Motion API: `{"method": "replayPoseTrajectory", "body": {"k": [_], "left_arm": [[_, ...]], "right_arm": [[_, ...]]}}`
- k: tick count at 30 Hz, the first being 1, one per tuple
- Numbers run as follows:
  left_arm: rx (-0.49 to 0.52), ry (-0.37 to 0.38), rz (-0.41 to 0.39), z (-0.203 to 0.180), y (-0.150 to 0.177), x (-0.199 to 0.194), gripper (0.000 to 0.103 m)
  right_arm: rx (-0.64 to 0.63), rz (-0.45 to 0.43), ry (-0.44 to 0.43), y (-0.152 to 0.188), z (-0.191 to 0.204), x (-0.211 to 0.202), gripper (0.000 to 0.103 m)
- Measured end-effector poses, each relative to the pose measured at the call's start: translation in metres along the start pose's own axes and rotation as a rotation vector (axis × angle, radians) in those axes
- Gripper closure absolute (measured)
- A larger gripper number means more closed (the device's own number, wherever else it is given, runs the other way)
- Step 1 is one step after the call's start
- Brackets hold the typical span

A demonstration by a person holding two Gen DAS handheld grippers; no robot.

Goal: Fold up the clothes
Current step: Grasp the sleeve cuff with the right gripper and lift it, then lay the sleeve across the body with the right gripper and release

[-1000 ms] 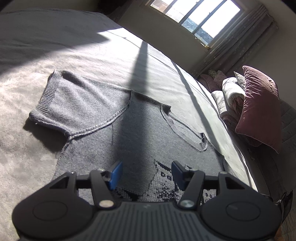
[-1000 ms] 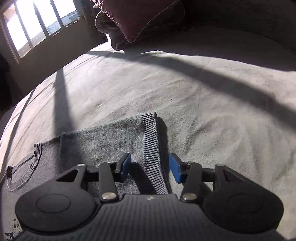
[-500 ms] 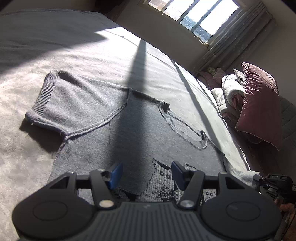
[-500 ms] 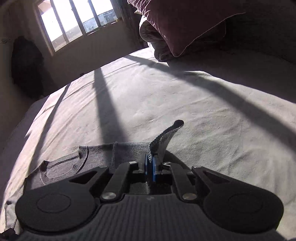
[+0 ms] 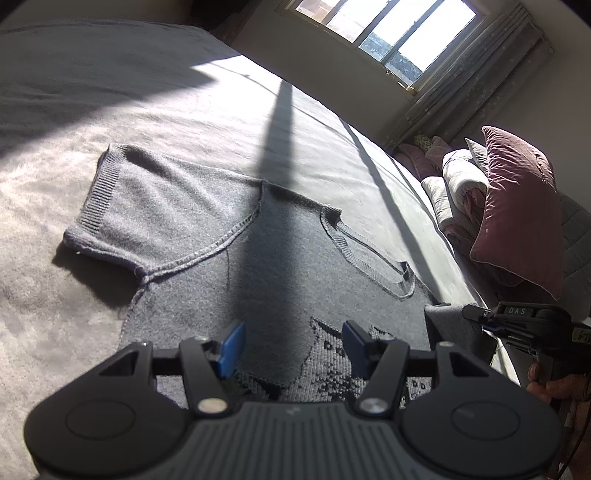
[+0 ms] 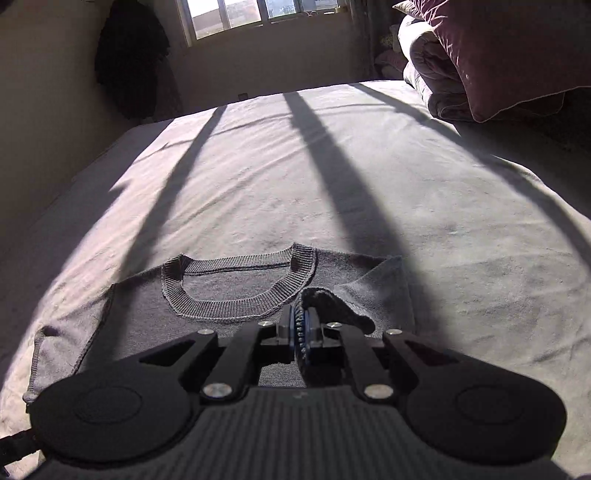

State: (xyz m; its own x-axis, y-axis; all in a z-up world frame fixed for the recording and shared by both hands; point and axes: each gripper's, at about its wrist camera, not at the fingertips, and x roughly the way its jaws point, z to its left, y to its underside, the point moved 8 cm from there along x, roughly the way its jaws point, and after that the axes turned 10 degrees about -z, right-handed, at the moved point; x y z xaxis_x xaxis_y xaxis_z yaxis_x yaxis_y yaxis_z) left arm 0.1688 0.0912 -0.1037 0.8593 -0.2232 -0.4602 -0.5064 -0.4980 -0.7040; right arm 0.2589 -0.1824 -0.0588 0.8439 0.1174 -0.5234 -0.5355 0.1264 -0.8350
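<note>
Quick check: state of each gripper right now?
Left gripper: open, empty.
Right gripper: shut on ribbed sleeve cuff of the grey knitted sweater.

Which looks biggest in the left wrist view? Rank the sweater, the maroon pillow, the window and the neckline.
1. Sweater, by far the largest.
2. Maroon pillow.
3. Window and neckline look about alike; the window is far off and cropped, so I leave these two unranked.

Black ribbed-bodied left gripper [image 5: 291,345] and right gripper [image 6: 303,328], blue pads, silver screws, round side discs
</note>
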Motion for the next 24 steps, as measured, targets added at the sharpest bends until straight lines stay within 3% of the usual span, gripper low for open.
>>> {"method": "replayPoseTrajectory", "body": {"k": [9, 13, 14, 16, 17, 20, 24], "left_arm": [[0.025, -0.007, 0.014, 0.005, 0.003, -0.003, 0.044], [0.092, -0.007, 0.035, 0.007, 0.010, -0.002, 0.044], [0.109, -0.009, 0.038, 0.007, 0.011, -0.002, 0.044], [0.134, -0.013, 0.041, 0.007, 0.011, -0.002, 0.044], [0.147, -0.015, 0.042, 0.007, 0.011, -0.001, 0.044], [0.166, -0.014, 0.046, 0.006, 0.010, 0.000, 0.044], [0.162, 0.002, 0.078, -0.004, 0.010, 0.012, 0.044]], "right_arm": [[-0.020, 0.101, 0.002, 0.044, 0.022, 0.032, 0.092], [0.043, 0.119, -0.107, 0.050, 0.027, 0.030, 0.086], [0.067, 0.119, -0.154, 0.050, 0.029, 0.027, 0.083], [0.124, 0.098, -0.226, 0.045, 0.027, 0.018, 0.052], [0.154, 0.086, -0.261, 0.042, 0.026, 0.014, 0.048], [0.204, 0.049, -0.301, 0.032, 0.014, 0.003, 0.047], [0.232, 0.005, -0.284, 0.021, -0.017, -0.006, 0.047]]}}
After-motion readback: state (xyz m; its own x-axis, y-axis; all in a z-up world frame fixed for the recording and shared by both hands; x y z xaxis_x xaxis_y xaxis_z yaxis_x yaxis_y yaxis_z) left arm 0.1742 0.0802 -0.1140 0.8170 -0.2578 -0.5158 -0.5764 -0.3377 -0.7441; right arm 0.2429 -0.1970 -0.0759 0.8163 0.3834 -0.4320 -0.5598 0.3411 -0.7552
